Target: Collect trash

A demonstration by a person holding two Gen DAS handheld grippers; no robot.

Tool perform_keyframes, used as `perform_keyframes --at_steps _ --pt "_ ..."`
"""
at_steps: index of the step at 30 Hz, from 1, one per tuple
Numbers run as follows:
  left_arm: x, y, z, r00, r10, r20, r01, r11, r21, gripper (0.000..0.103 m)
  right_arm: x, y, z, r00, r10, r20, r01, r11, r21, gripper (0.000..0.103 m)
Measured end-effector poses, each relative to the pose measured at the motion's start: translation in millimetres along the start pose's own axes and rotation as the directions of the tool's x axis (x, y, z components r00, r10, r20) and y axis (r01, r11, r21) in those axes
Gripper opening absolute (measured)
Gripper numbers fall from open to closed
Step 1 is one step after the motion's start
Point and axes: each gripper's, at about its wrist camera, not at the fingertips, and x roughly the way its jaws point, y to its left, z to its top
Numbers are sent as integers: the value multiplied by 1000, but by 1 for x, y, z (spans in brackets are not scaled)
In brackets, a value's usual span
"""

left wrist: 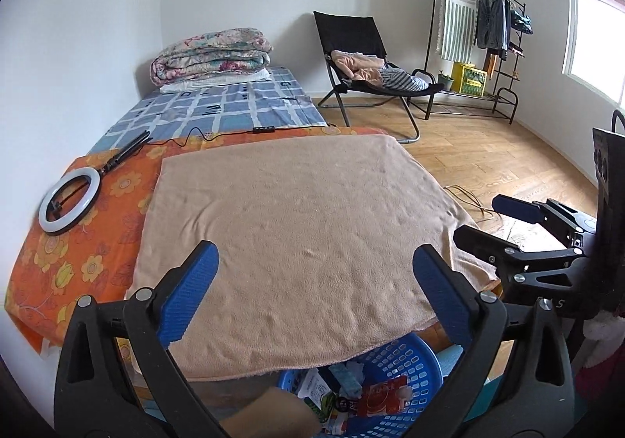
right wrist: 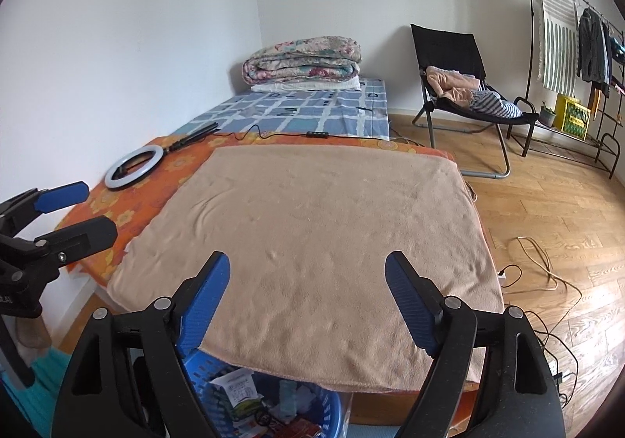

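A blue plastic basket (left wrist: pixel 410 360) stands on the floor below the near edge of the bed, partly hidden under a beige towel (left wrist: pixel 300 227). Inside it lie trash pieces: a red packet (left wrist: pixel 384 397), white printed paper (right wrist: pixel 238 389) and other wrappers. My left gripper (left wrist: pixel 312 281) hangs open above the towel's near edge, nothing between its blue pads. My right gripper (right wrist: pixel 308 289) is open too, over the towel (right wrist: pixel 312 235), with the basket (right wrist: pixel 328 410) below it. Each gripper shows in the other's view: the right one (left wrist: pixel 504 219) and the left one (right wrist: pixel 74 211).
A ring light (left wrist: pixel 70 203) on a stand with its cable lies on the orange flowered sheet (left wrist: pixel 78 266). Folded quilts (left wrist: pixel 211 55) sit at the bed's far end. A black chair (left wrist: pixel 363 59) with clothes, a garment rack (left wrist: pixel 480 27) and loose cables (right wrist: pixel 543 266) occupy the wooden floor.
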Motion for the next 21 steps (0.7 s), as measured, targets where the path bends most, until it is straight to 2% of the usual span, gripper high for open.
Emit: perform_keyframes --at_steps 3,7,11,21 --pt "9 3 -2 1000 30 -7 -30 1000 6 102 14 -1 -1 999 9 -42 -9 1000 17 82" --pt "17 -1 -7 995 98 -26 -97 994 52 102 19 2 -2 999 0 -54 0 1000 7 82" --pt "21 2 -8 996 74 -45 -73 997 18 102 21 2 -2 998 6 -63 -5 1000 22 82" --pt "26 8 -13 995 62 -76 -65 997 -39 103 20 -1 -4 998 -14 -60 16 999 37 82"
